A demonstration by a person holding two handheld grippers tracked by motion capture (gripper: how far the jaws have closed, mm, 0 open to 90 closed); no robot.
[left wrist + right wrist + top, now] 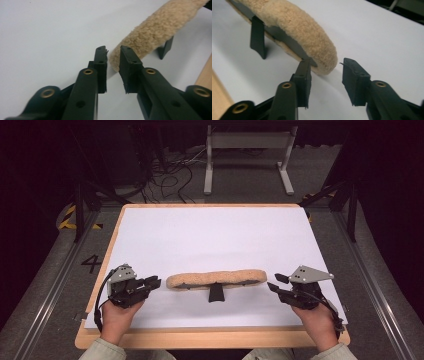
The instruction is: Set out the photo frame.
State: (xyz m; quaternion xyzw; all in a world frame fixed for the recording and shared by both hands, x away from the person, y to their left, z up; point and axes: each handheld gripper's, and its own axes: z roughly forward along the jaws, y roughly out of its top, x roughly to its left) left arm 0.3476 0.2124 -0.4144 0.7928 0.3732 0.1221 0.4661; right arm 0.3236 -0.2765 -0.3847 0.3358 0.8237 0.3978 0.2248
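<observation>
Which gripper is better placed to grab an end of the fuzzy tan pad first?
Left, narrowly. The left gripper has its open jaws already lined up around the pad tip; the right gripper is open too, but the tip sits nearer one jaw.

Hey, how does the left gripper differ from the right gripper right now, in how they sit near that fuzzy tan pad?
The left gripper sits at the fuzzy tan pad's left end; the right gripper sits at its right end. The left gripper's jaws stand narrowly apart, while the right gripper's jaws stand wider. The left gripper's jaws point at the pad's tip; the right gripper's have the tip near one jaw. Both are open, hand-held, low over the white table.
</observation>
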